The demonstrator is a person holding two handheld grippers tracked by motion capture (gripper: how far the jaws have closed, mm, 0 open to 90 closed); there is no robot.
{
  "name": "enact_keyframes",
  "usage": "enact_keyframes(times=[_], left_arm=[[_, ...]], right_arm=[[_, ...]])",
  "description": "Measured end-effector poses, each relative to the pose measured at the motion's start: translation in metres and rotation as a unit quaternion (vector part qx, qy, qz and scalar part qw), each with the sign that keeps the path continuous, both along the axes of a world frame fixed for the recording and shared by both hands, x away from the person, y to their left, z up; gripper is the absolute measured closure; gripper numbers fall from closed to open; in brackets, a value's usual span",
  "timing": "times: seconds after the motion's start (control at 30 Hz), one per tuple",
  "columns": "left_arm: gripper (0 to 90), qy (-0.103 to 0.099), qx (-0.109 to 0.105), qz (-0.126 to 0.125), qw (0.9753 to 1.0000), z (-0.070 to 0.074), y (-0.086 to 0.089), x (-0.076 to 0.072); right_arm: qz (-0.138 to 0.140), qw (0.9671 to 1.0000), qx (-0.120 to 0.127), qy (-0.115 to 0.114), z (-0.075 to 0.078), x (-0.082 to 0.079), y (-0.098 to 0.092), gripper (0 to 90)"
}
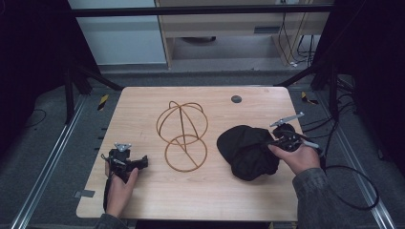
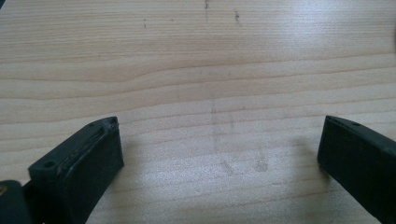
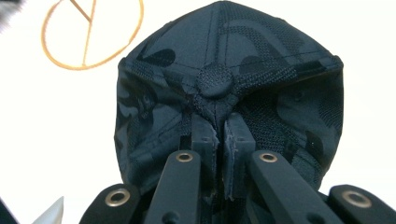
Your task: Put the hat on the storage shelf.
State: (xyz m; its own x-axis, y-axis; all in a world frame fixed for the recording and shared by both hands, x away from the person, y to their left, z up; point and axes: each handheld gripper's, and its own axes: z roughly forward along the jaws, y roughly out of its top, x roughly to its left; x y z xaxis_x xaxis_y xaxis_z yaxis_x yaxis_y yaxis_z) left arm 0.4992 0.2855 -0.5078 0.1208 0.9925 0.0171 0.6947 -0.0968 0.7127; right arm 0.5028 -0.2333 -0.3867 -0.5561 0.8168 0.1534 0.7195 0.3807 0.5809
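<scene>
Pinching only a thin fold of cloth beside the crown button, the right gripper (image 3: 215, 135) holds the black cap (image 1: 248, 150), which lies on the table (image 1: 143, 195) right of the wire stand (image 1: 183, 136). Such a shallow grip may slip during lifting. The left gripper (image 1: 128, 162) rests wide open, near left, holding nothing.

Count on the table (image 1: 143, 200): one black cap (image 1: 246, 150), toward the right edge. One wire hat stand (image 1: 183, 135), at the centre. One small dark round disc (image 1: 236, 99), near the far edge. Two grippers: left gripper (image 1: 141, 163) near the left edge, right gripper (image 1: 267, 141) at the cap. No duplicates of any kind.
</scene>
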Motion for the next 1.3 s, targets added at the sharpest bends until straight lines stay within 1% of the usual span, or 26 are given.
enact_keyframes(times=[0.07, 0.1, 0.17, 0.2, 0.23, 0.27, 0.3, 0.33, 0.37, 0.4, 0.47, 0.57, 0.6, 0.63, 0.7, 0.8, 0.9, 0.93, 0.97, 1.0, 1.03, 1.13, 1.2, 1.27, 1.3], left_arm=[[0.0, 0.000, 0.000, 0.000, 1.0000, 0.000, 0.000, 0.000], [0.0, 0.000, 0.000, 0.000, 1.0000, 0.000, 0.000, 0.000], [0.0, 0.000, 0.000, 0.000, 1.0000, 0.000, 0.000, 0.000], [0.0, 0.000, 0.000, 0.000, 1.0000, 0.000, 0.000, 0.000], [0.0, 0.000, 0.000, 0.000, 1.0000, 0.000, 0.000, 0.000], [0.0, 0.000, 0.000, -0.001, 1.0000, 0.000, 0.000, 0.000], [0.0, 0.001, 0.001, -0.005, 1.0000, 0.000, 0.001, 0.000], [0.0, 0.000, 0.001, -0.005, 1.0000, 0.000, 0.001, 0.000], [0.0, 0.000, 0.001, -0.006, 1.0000, 0.000, 0.001, 0.000], [0.0, 0.000, 0.001, -0.007, 1.0000, 0.000, 0.001, 0.000], [0.0, 0.000, 0.000, -0.012, 0.9999, 0.000, 0.002, -0.001], [0.0, 0.001, 0.001, -0.026, 0.9997, 0.000, 0.004, -0.002], [0.0, 0.001, 0.001, -0.028, 0.9996, 0.000, 0.005, -0.002], [0.0, 0.001, 0.001, -0.028, 0.9996, 0.000, 0.005, -0.002], [0.0, 0.001, 0.001, -0.028, 0.9996, 0.000, 0.004, -0.003], [0.0, 0.000, 0.001, -0.027, 0.9996, 0.000, 0.004, -0.003], [0.0, -0.001, 0.000, -0.025, 0.9997, 0.000, 0.003, -0.003], [0.0, -0.001, 0.000, -0.024, 0.9997, 0.000, 0.003, -0.003], [0.0, -0.001, -0.001, -0.024, 0.9997, 0.000, 0.003, -0.003], [0.0, -0.001, -0.001, -0.024, 0.9997, 0.000, 0.003, -0.004], [0.0, -0.001, -0.001, -0.024, 0.9997, 0.000, 0.003, -0.004], [0.0, -0.001, 0.000, -0.023, 0.9997, 0.000, 0.002, -0.004], [0.0, -0.001, 0.000, -0.023, 0.9997, 0.000, 0.002, -0.004], [0.0, 0.000, 0.000, -0.023, 0.9997, 0.000, 0.002, -0.004], [0.0, 0.000, 0.001, -0.023, 0.9997, 0.000, 0.002, -0.004]], right_arm=[[-0.002, 0.9999, 0.008, 0.009, 0.006, 0.003, 0.002, 85.9], [-0.002, 0.9999, 0.008, 0.009, 0.006, 0.003, 0.002, 85.9], [-0.003, 0.9997, 0.019, 0.014, 0.012, 0.007, 0.003, 86.3], [-0.007, 0.9994, 0.028, 0.018, 0.020, 0.011, 0.004, 86.5], [-0.008, 0.9993, 0.031, 0.021, 0.024, 0.012, 0.005, 86.5], [-0.008, 0.9993, 0.031, 0.021, 0.024, 0.012, 0.005, 86.5], [-0.011, 0.9991, 0.036, 0.022, 0.028, 0.013, 0.006, 86.5], [-0.014, 0.9987, 0.044, 0.018, 0.036, 0.014, 0.007, 86.6], [-0.014, 0.9987, 0.044, 0.018, 0.036, 0.014, 0.007, 86.6], [-0.017, 0.9984, 0.051, 0.017, 0.039, 0.015, 0.007, 86.6], [-0.022, 0.9978, 0.062, 0.007, 0.048, 0.016, 0.007, 86.6], [-0.028, 0.9972, 0.070, -0.004, 0.058, 0.015, 0.007, 86.6], [-0.030, 0.9958, 0.084, -0.020, 0.068, 0.013, 0.008, 86.6], [-0.030, 0.9958, 0.084, -0.020, 0.068, 0.013, 0.008, 86.6], [-0.032, 0.9952, 0.087, -0.032, 0.076, 0.010, 0.008, 86.7], [-0.038, 0.9928, 0.099, -0.055, 0.093, 0.007, 0.009, 86.7], [-0.046, 0.9908, 0.105, -0.073, 0.106, 0.006, 0.007, 86.8], [-0.056, 0.9886, 0.111, -0.086, 0.116, 0.006, 0.005, 86.8], [-0.056, 0.9886, 0.111, -0.086, 0.116, 0.006, 0.005, 86.8], [-0.062, 0.9865, 0.118, -0.094, 0.122, 0.007, 0.003, 86.8], [-0.062, 0.9865, 0.118, -0.094, 0.122, 0.007, 0.003, 86.8], [-0.069, 0.9832, 0.131, -0.107, 0.133, 0.007, 0.002, 86.8], [-0.068, 0.9809, 0.142, -0.115, 0.143, 0.008, 0.004, 86.8], [-0.067, 0.9804, 0.144, -0.117, 0.145, 0.007, 0.005, 86.9], [-0.065, 0.9797, 0.147, -0.120, 0.148, 0.007, 0.005, 86.9]])
